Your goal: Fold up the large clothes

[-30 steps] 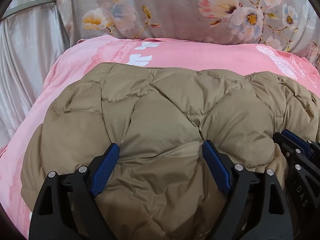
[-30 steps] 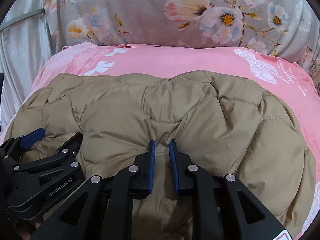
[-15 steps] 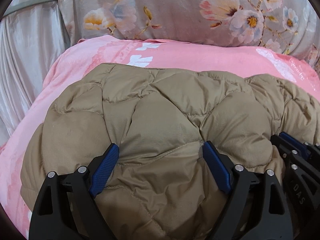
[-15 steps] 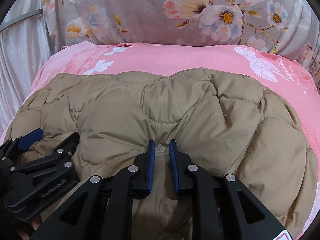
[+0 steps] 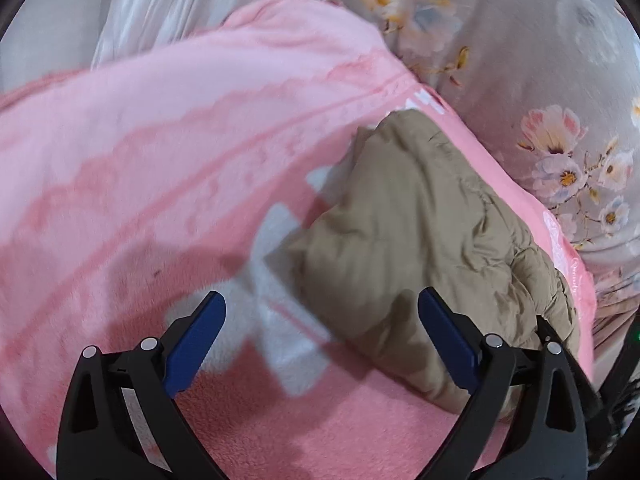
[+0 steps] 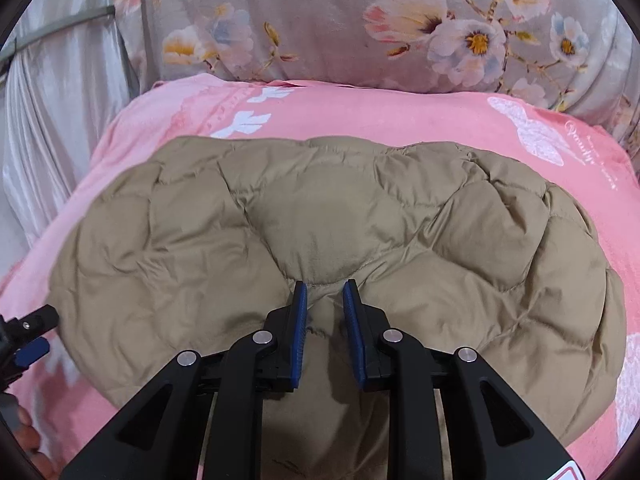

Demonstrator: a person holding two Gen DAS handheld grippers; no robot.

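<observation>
A tan quilted puffer jacket (image 6: 320,220) lies folded into a puffy bundle on a pink blanket (image 6: 360,116). My right gripper (image 6: 325,292) sits at the jacket's near edge with a ridge of the fabric pinched between its blue pads; its jaws are opening slightly. My left gripper (image 5: 320,298) hangs wide over the pink blanket (image 5: 160,140), still opening, with nothing gripped. The jacket (image 5: 420,240) lies to its right, its near corner by the right finger. One of the left gripper's fingers (image 6: 34,350) shows at the left edge of the right wrist view.
A grey floral quilt (image 6: 320,20) is bunched up behind the blanket. A pale satin curtain (image 6: 52,100) hangs at the left. A person's fingers (image 6: 24,440) show at the bottom left. Bare pink blanket lies left of the jacket.
My left gripper has let go of the jacket, swung left and rolled, and now hangs open over the blanket. The right gripper's pads stand a little wider apart on the fold.
</observation>
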